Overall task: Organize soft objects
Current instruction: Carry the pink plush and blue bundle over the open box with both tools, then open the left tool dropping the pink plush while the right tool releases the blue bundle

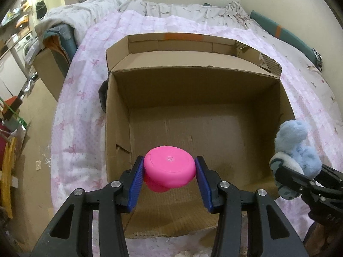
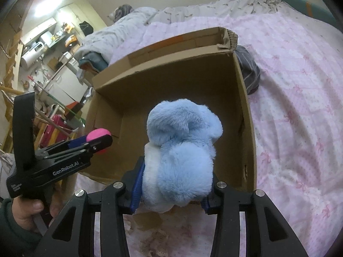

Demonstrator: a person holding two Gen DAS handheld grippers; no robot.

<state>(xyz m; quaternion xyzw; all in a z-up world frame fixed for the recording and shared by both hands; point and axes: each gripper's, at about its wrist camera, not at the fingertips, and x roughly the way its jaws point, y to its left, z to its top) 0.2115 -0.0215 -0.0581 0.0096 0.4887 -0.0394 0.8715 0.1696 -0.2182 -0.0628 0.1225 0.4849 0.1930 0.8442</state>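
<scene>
Left gripper (image 1: 169, 172) clamped on pink toy (image 1: 169, 167), flat round face toward camera, above open cardboard box (image 1: 116, 111). Right gripper (image 2: 173, 189) clamped on blue plush (image 2: 182, 150), long axis along fingers, over box.

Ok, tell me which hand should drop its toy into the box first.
Left, probably: the left gripper already holds the pink toy over the box; the blue plush sits nearer the rim.

Bed (image 1: 85, 98) in pink bow-print quilt, open cardboard box (image 1: 120, 128) atop (dark cloth (image 2: 249, 72) beside)
</scene>
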